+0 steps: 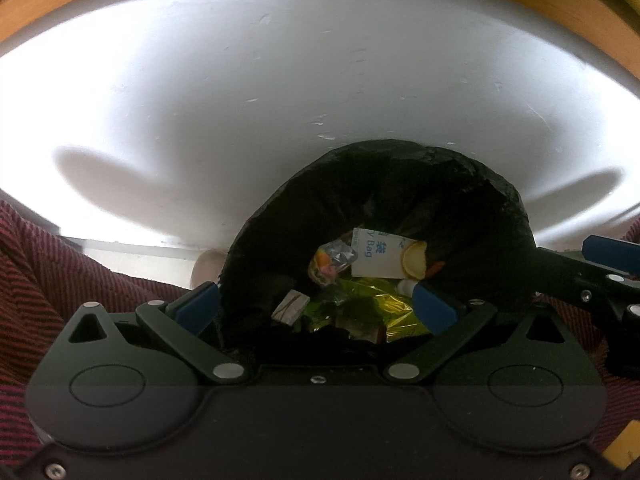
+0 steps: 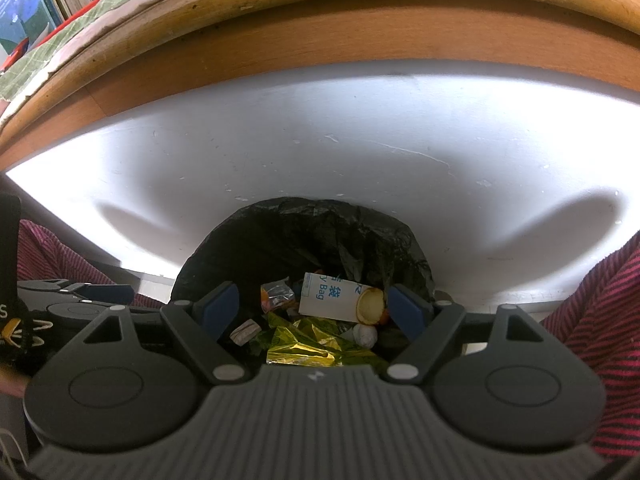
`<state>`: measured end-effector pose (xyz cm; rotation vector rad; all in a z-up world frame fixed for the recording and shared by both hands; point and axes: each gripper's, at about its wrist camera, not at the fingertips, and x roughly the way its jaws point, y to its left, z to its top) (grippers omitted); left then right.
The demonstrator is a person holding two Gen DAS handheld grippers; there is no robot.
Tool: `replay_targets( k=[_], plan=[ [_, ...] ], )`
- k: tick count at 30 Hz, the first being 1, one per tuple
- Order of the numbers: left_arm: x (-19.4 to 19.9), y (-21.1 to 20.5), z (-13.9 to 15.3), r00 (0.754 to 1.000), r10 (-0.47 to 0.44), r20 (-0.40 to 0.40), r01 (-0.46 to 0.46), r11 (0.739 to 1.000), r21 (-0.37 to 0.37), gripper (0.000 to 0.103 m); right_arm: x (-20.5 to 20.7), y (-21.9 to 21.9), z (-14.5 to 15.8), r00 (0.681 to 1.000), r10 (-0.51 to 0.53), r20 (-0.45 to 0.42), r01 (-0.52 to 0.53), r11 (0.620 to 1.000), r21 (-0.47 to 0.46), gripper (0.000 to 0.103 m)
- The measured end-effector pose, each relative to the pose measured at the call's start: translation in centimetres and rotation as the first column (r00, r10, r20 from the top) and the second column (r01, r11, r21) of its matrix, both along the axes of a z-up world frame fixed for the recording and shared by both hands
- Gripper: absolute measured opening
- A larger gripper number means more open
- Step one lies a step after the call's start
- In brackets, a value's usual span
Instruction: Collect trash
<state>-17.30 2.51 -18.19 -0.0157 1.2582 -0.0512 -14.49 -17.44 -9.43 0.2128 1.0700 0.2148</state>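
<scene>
A bin lined with a black trash bag (image 1: 400, 184) (image 2: 320, 232) stands against a white panel. In it lie a white paper bag with blue print (image 1: 378, 258) (image 2: 332, 298), a yellow foil wrapper (image 1: 384, 312) (image 2: 312, 342), a round yellow lid (image 1: 414, 262) (image 2: 370, 306), a clear wrapper (image 1: 336, 256) (image 2: 276, 294) and a small brown-striped wrapper (image 1: 290, 306) (image 2: 245, 332). My left gripper (image 1: 316, 308) hangs open at the bag's near left rim, its left pad outside the bag. My right gripper (image 2: 316, 308) stands open over the bag's mouth with nothing between its pads.
The white panel (image 1: 280, 100) (image 2: 320, 160) runs under a wooden table edge (image 2: 320, 40) that bears a green checked cloth (image 2: 60, 48) and books (image 2: 40, 0). Red striped fabric (image 1: 40, 260) (image 2: 592, 320) flanks the bin. A gloved hand (image 2: 12, 328) shows at far left.
</scene>
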Motion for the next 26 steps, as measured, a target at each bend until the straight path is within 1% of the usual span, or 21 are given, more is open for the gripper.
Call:
replay_targets(
  k=[20, 26],
  plan=[
    [0.15, 0.19, -0.17, 1.0, -0.002, -0.012, 0.002, 1.0, 0.001, 0.102, 0.09, 0.07, 0.03, 1.0, -0.002, -0.002, 0.002, 1.0, -0.001, 0.088],
    [-0.17, -0.08, 0.13, 1.0, -0.017, 0.009, 0.017, 1.0, 0.009, 0.102, 0.09, 0.16, 0.07, 1.0, -0.004, -0.001, 0.004, 1.0, -0.004, 0.088]
  ],
)
